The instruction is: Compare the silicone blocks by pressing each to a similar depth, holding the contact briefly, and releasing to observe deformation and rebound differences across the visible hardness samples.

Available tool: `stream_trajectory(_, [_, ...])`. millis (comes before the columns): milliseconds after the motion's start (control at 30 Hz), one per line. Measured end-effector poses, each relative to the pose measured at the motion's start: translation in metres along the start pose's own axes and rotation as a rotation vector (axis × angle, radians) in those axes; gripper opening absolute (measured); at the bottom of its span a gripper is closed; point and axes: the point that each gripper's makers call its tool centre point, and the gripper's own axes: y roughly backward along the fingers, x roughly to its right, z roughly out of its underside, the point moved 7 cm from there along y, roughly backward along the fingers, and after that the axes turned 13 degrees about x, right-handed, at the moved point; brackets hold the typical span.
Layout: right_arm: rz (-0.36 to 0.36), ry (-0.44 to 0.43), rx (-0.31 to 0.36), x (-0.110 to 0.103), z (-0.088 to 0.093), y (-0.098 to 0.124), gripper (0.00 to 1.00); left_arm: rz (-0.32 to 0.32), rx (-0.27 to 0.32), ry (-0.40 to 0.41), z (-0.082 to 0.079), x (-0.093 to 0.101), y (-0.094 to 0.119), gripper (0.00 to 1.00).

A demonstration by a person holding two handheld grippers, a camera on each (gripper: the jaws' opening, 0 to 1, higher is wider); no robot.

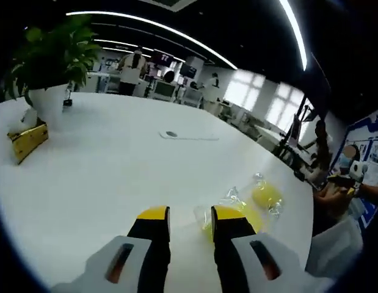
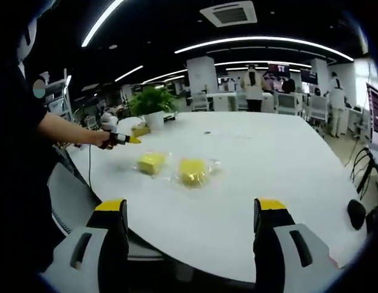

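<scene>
Two yellow silicone blocks lie in clear plastic bags on the round white table (image 1: 115,165). In the left gripper view, one block (image 1: 266,195) lies ahead to the right, and the other block (image 1: 242,215) is partly hidden behind my right jaw. My left gripper (image 1: 190,213) hovers low over the table, narrowly open with nothing between its jaws. In the right gripper view the two blocks (image 2: 151,163) (image 2: 193,172) lie side by side mid-table. My right gripper (image 2: 192,210) stands wide open at the near table edge (image 2: 195,244). The left gripper (image 2: 123,139) shows there in a hand, left of the blocks.
A potted plant in a white pot (image 1: 48,73) (image 2: 153,107) and a yellow box (image 1: 29,140) (image 2: 138,129) stand at the table's far side. A small grommet (image 1: 171,133) is set in the tabletop. The person's arm (image 2: 66,131) reaches in from the left. Desks and people fill the office behind.
</scene>
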Motion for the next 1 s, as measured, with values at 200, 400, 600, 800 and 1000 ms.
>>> stream_trajectory(200, [-0.031, 0.014, 0.014, 0.000, -0.006, -0.010, 0.77, -0.029, 0.089, -0.039, -0.026, 0.001, 0.024, 0.37])
stream_trajectory(400, [-0.041, 0.006, 0.016, 0.000, -0.005, -0.020, 0.76, -0.014, 0.144, -0.068, -0.044, 0.015, 0.042, 0.43])
stream_trajectory(600, [-0.063, 0.027, -0.002, -0.002, -0.007, -0.028, 0.75, 0.024, 0.251, -0.153, -0.076, 0.031, 0.054, 0.62])
stream_trajectory(800, [-0.071, 0.030, 0.001, -0.002, -0.010, -0.030, 0.74, 0.085, 0.294, -0.236, -0.109, 0.044, 0.068, 0.63])
stream_trajectory(1000, [-0.078, 0.025, 0.013, -0.003, -0.013, -0.034, 0.73, 0.127, 0.296, -0.311, -0.119, 0.060, 0.083, 0.73])
